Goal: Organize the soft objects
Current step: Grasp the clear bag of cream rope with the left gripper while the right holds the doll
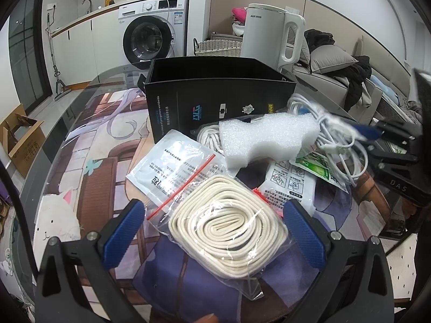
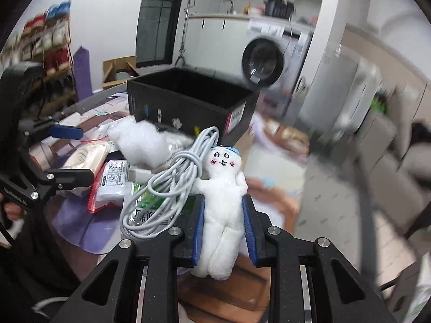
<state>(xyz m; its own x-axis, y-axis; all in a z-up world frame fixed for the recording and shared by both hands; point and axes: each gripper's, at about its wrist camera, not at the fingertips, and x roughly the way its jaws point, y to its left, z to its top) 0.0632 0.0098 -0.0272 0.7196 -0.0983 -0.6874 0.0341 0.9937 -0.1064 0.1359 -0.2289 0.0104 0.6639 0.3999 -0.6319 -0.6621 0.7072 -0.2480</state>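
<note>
My right gripper point(image 2: 223, 223) is shut on a small white plush doll point(image 2: 223, 202) with a drawn face, held upright above the table edge; a white cable bundle point(image 2: 167, 188) hangs against its arm. My left gripper point(image 1: 214, 228) is open, its blue pads either side of a bagged coil of cream rope point(image 1: 229, 237) lying on the table mat. A white foam block point(image 1: 265, 140) lies beyond it, in front of an open black box point(image 1: 215, 99). The box point(image 2: 188, 102) and foam point(image 2: 140, 140) also show in the right wrist view. The right gripper shows at the right in the left view point(image 1: 377, 134).
Flat white packets point(image 1: 175, 161) and a green sachet point(image 1: 317, 167) lie around the foam. A white kettle point(image 1: 272, 35) stands behind the box. A washing machine point(image 1: 153, 35), a wicker basket point(image 1: 215, 47) and a sofa point(image 1: 350, 80) are beyond the table. A cardboard box point(image 1: 21, 140) sits on the floor at left.
</note>
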